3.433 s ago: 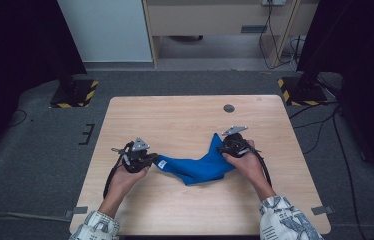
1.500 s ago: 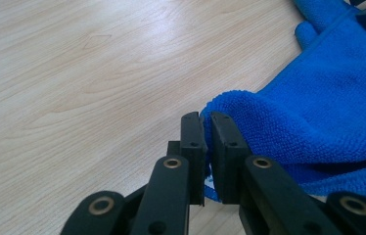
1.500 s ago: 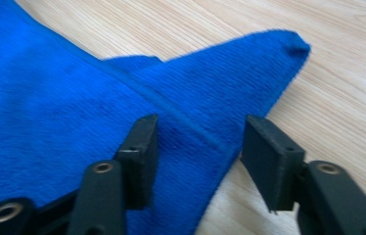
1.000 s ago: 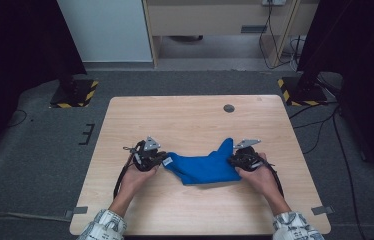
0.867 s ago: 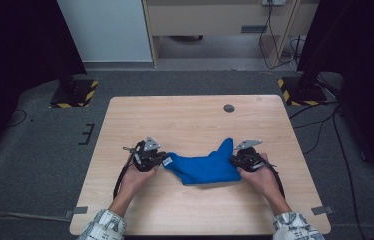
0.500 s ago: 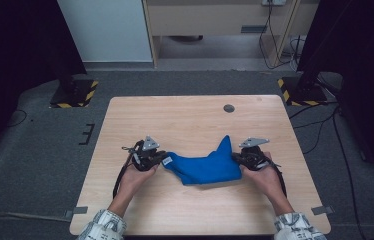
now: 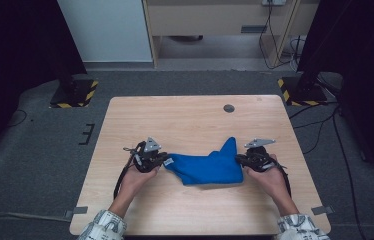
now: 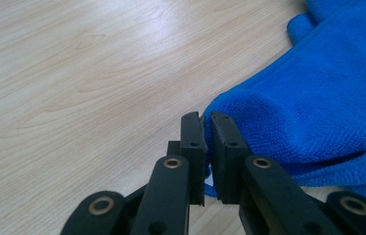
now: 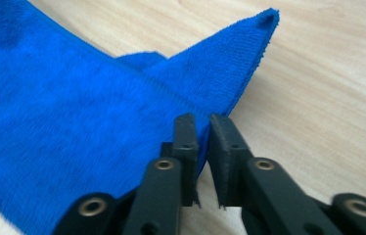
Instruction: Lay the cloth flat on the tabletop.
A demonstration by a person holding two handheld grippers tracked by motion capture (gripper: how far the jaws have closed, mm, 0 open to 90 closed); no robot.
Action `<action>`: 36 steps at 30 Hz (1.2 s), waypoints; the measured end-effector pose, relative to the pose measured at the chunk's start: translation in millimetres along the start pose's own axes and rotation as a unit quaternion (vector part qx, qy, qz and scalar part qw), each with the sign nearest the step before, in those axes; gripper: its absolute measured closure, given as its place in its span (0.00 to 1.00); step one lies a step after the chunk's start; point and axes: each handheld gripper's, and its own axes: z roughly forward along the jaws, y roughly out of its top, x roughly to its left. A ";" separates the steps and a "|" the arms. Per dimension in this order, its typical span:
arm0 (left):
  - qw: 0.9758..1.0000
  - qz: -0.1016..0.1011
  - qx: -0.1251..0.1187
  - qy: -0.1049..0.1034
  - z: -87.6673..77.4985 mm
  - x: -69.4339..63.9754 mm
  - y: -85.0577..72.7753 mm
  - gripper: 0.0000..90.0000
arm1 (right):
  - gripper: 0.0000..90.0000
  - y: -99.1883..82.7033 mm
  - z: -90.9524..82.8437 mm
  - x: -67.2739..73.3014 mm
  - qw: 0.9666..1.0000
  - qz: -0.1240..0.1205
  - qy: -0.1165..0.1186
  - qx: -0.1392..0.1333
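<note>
Two grippers pinch opposite ends of a blue cloth that lies bunched on the wooden table, nearer the person's edge than the far one: the left gripper is clenched on the cloth's left edge, and the right gripper, whose jaws have just been opening slightly after closing, has a thin fold of the right edge between them. One corner of the cloth sticks up toward the far edge. Judging by this, the step in hand is securing both ends to spread or fold the cloth; next, the right grip probably needs firming before both ends are lifted and drawn apart evenly.
</note>
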 end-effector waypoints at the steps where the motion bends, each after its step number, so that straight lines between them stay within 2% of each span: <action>1: 1.000 0.000 0.000 0.000 -0.1 -0.8 -0.1 0.94 | 0.93 -0.7 -0.5 0.5 1.000 0.003 0.001 0.002; 3: 1.000 0.005 0.002 -0.001 -0.9 -2.2 -0.2 0.94 | 0.88 -0.8 -1.5 2.2 1.000 0.006 0.009 0.004; 5: 1.000 0.008 0.003 -0.001 -2.0 -2.8 -0.4 0.94 | 0.87 -0.9 -0.7 4.8 1.000 -0.001 0.008 0.004; 8: 1.000 0.005 0.001 0.002 -3.5 -2.1 -1.0 0.94 | 0.85 3.1 6.7 4.1 1.000 -0.018 -0.001 -0.005; 11: 1.000 0.002 -0.001 0.004 -4.6 0.0 -1.4 0.94 | 0.78 7.1 16.6 0.6 1.000 -0.023 -0.007 -0.012; 15: 1.000 -0.001 0.003 0.009 -4.8 3.6 -3.8 0.95 | 0.73 9.7 27.6 -1.8 0.999 -0.040 0.001 -0.014; 18: 1.000 -0.004 0.005 0.013 -7.4 5.9 -5.7 0.96 | 0.68 10.1 31.9 -3.2 0.999 -0.039 0.008 -0.018; 22: 1.000 -0.010 0.009 0.012 -8.8 9.4 -7.7 0.98 | 0.63 8.2 34.0 -5.6 0.999 -0.035 0.011 -0.010; 26: 1.000 -0.008 0.012 0.012 -8.3 10.6 -8.7 0.98 | 0.64 7.6 37.7 -4.7 0.999 -0.039 0.014 -0.008; 29: 1.000 -0.005 0.012 0.012 -8.5 10.2 -8.9 0.98 | 0.67 6.1 40.9 -0.5 0.998 -0.056 0.014 0.006; 33: 1.000 -0.004 0.012 0.013 -9.4 10.2 -9.7 0.98 | 0.77 6.9 39.1 4.4 0.998 -0.065 0.013 0.012; 36: 1.000 -0.002 0.010 0.013 -10.0 10.0 -9.8 0.98 | 0.86 6.4 38.4 9.3 0.996 -0.086 0.008 0.015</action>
